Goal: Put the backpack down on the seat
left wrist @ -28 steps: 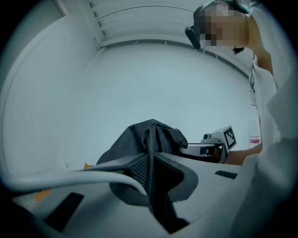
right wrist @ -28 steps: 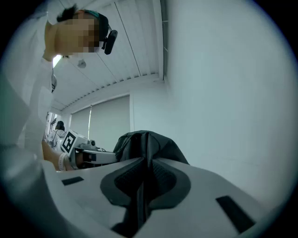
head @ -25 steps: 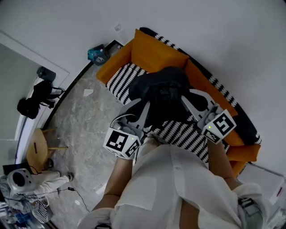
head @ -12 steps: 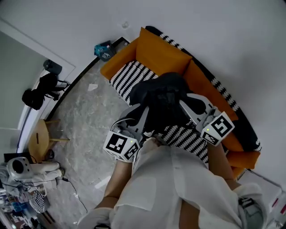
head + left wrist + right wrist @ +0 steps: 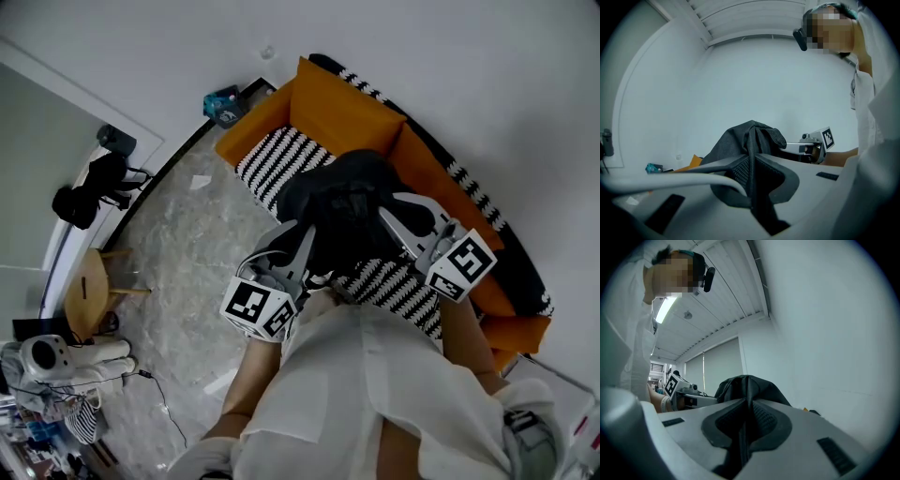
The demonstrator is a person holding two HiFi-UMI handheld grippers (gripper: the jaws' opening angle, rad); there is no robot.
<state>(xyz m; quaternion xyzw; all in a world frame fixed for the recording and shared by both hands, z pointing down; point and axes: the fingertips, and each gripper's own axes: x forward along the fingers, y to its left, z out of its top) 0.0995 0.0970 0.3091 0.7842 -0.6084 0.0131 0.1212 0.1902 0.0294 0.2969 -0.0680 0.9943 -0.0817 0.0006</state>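
Now pinching backpack [image 5: 347, 211] tight in left gripper [image 5: 751, 161] and right gripper [image 5: 749, 406]; holding it level over seat [image 5: 277, 159] for even set-down.

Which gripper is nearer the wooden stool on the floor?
Left. The left gripper grips the backpack on the side facing the stool; the right gripper grips the far side, toward the orange sofa back.

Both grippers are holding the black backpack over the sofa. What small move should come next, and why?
Probably lower it straight down without letting go: the left gripper and right gripper each pinch the backpack, which appears to hang above the striped seat.
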